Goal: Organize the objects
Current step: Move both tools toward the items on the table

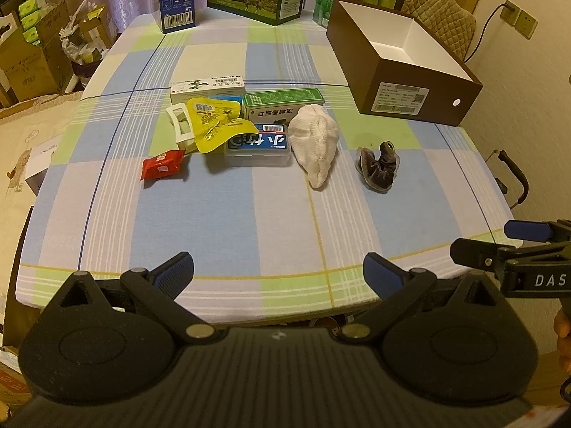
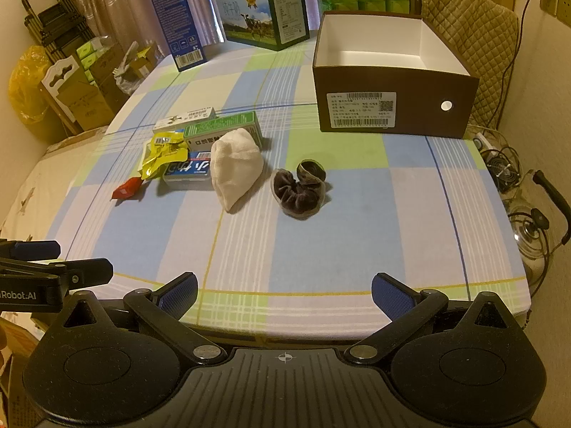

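Left gripper (image 1: 278, 271) and right gripper (image 2: 284, 292), both with fingers spread wide and nothing between them, held level at the near edge of the table (image 2: 321, 249). The right gripper appears side-on at the right margin of the left wrist view; the left one likewise at the left margin of the right wrist view. A broad strip of bare checked cloth lies between the fingertips and the nearest items, free of obstacles.

Mid-table cluster (packed closely, several pieces overlapping): white cloth bundle (image 2: 235, 171), with the dark scrunchie (image 2: 301, 189) just beside it to the right and apart from the rest; blue-labelled clear case (image 1: 257, 146) touching the bundle's left side; green-and-white carton (image 1: 283, 105) behind it; yellow pouch (image 1: 214, 125) lying over a white clip (image 1: 180, 125); white carton (image 1: 207, 87) at the back; red packet (image 1: 160, 164) nearest the left edge.

Far right: open brown box (image 2: 392, 107), white inside, apparently empty (its floor is only partly visible). Far edge: blue carton (image 2: 178, 25) and milk carton (image 2: 264, 14), upright.
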`<state>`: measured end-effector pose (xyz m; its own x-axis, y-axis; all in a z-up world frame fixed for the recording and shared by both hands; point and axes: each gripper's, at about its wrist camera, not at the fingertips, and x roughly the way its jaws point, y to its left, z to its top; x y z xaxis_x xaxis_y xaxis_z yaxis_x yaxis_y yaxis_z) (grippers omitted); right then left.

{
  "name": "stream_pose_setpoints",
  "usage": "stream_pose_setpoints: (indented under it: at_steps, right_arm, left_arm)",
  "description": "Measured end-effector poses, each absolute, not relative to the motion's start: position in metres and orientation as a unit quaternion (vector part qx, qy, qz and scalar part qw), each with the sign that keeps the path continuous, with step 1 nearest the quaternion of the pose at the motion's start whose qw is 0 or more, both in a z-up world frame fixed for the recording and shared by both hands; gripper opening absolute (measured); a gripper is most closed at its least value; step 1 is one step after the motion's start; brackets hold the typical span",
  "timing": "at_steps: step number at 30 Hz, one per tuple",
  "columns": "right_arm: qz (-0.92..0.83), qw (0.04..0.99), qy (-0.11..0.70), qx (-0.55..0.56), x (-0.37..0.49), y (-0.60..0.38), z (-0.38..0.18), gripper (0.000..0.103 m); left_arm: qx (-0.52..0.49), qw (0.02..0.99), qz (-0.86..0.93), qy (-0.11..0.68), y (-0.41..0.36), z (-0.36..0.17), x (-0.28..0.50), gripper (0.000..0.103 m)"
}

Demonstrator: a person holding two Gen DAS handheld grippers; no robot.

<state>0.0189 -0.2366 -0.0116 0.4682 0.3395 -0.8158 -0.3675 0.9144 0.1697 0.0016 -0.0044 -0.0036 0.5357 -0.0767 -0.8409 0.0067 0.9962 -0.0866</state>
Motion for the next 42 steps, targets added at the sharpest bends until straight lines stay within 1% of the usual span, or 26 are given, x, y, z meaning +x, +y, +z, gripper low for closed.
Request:
stream_pose_setpoints:
  at_steps: [15, 42]
  right_arm:
    - [0.209, 0.855, 0.475, -0.019, 0.024, -0.233, -0.011, 0.101]
    - [0.220, 0.847, 0.483, -0.019, 0.055, -0.218, -0.016, 0.101]
  left_arm:
    - [-0.040, 0.874, -0.022, 0.483, -0.002, -0.005, 0.002, 0.100]
    - [-0.049, 0.868, -0.010, 0.495, 0.012, -0.008, 0.032, 0.100]
